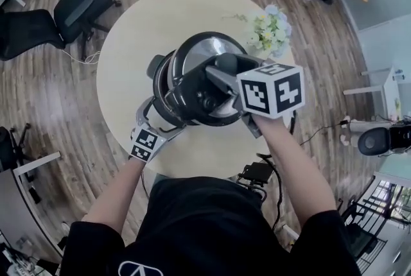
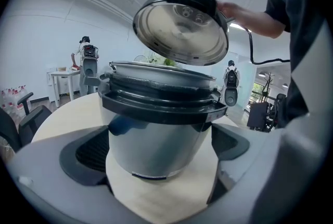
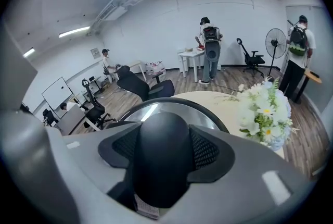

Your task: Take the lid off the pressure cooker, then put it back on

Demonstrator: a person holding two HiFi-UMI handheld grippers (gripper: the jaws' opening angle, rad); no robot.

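On the round table (image 1: pixel 128 50) stands the steel pressure cooker (image 2: pixel 156 134) with its black rim uncovered. Its lid (image 2: pixel 182 27) hangs tilted above the pot and shows its shiny underside. My right gripper (image 1: pixel 218 88) is shut on the lid's black handle (image 3: pixel 161 155), which fills the gap between the pads; the lid's steel top (image 3: pixel 156 111) shows beyond it. My left gripper (image 1: pixel 157 124) sits low at the cooker's near left side (image 1: pixel 164 85). Its jaws stand wide, with the pot's body just ahead of them and bare table showing below, and the left gripper (image 2: pixel 158 150) holds nothing.
A bunch of white and pale flowers (image 1: pixel 270 31) lies on the table's far right side, close to the raised lid. Black office chairs (image 1: pixel 77 5) stand on the wooden floor to the left. People (image 3: pixel 210 46) stand at the far wall.
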